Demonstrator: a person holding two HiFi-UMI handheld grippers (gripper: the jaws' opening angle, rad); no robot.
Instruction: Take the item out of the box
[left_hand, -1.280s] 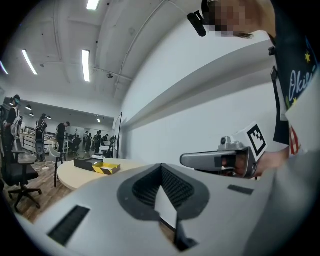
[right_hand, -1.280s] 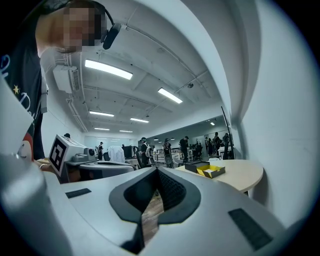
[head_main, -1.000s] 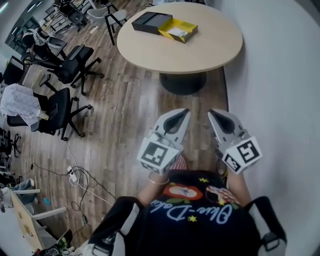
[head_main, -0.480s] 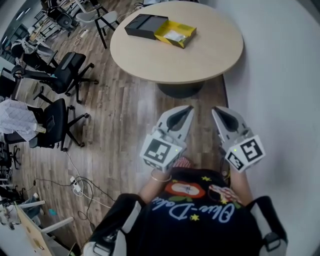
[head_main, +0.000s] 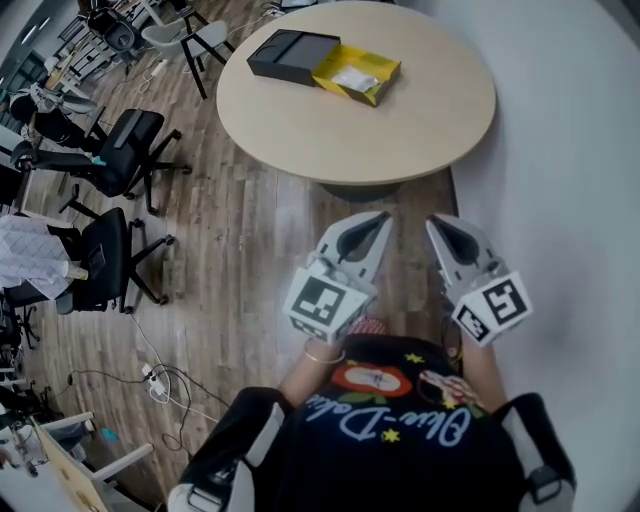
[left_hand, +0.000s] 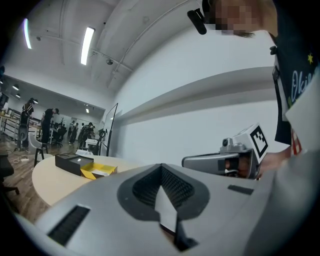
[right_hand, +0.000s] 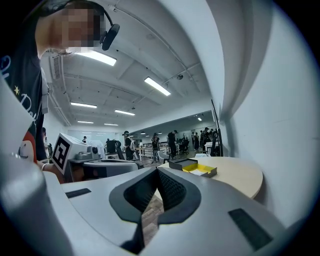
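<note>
Tan round table (head_main: 400, 110) sits at 12 o'clock in the head view. We see it a bit larger and shifted slightly right compared with half a second ago. The office chairs (head_main: 120, 160) at 9–10 o'clock have slid toward the left edge, and both grippers hold about the same spot in the frame as before.

Left gripper (head_main: 380, 218): we read the fingers as closed tip to tip, with only a thin sliver of gap behind the tips. Nothing sits between them and they touch nothing. Right gripper (head_main: 435, 222) reads the same, pinched together and empty. Both hang over the wooden floor (head_main: 250, 230) at about 6 o'clock from the table, well apart from it and side by side.

Two containers sit at the table's 11 o'clock edge. The black box (head_main: 290, 55) touches the yellow tray (head_main: 328, 70) on the tray's 9 o'clock side. A white item (head_main: 357, 78) lies inside the yellow tray, but we can't tell what it is. We can't make out what is in the black box.
</note>
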